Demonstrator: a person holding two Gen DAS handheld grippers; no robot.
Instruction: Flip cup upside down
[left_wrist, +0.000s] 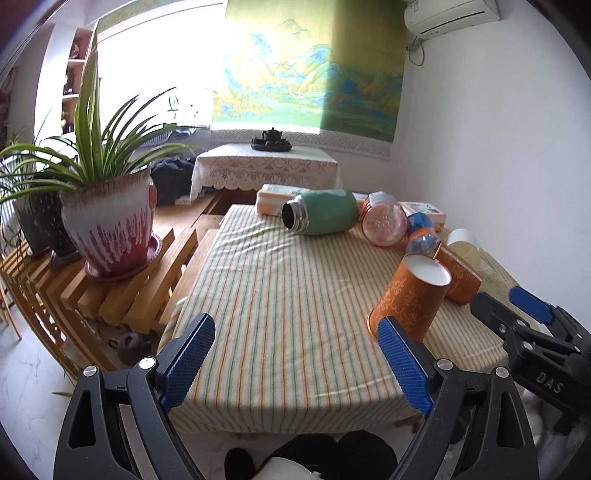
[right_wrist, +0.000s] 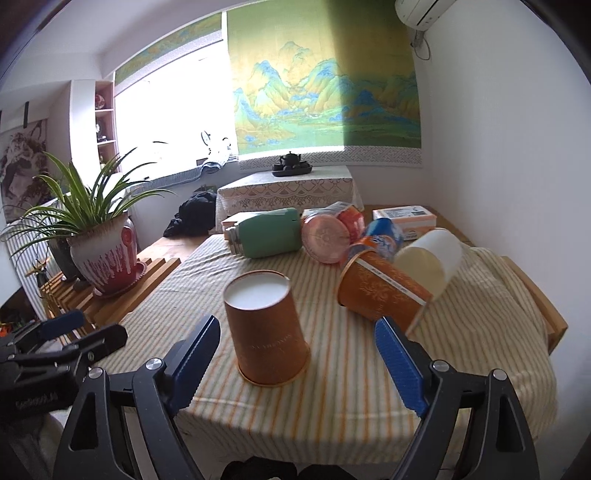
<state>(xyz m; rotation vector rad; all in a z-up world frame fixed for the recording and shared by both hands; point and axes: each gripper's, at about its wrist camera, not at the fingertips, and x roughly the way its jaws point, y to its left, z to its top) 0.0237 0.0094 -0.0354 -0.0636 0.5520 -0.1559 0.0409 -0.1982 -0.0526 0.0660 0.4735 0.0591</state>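
Cup, the orange patterned paper cup (right_wrist: 266, 328), is standing upside down on the green-and-orange striped tablecloth (right_wrist: 325, 373), near the table's front edge. The right gripper (right_wrist: 297, 345) and left gripper (left_wrist: 295, 354) are both hanging wide apart, gripping nothing.

Matt paper cup (right_wrist: 266, 332); striped woven tablecloth (right_wrist: 332, 376).

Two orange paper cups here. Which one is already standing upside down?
The near orange cup, standing rim-down on the striped cloth between the right gripper fingers, white base up. The other orange cup lies on its side against the white cup.
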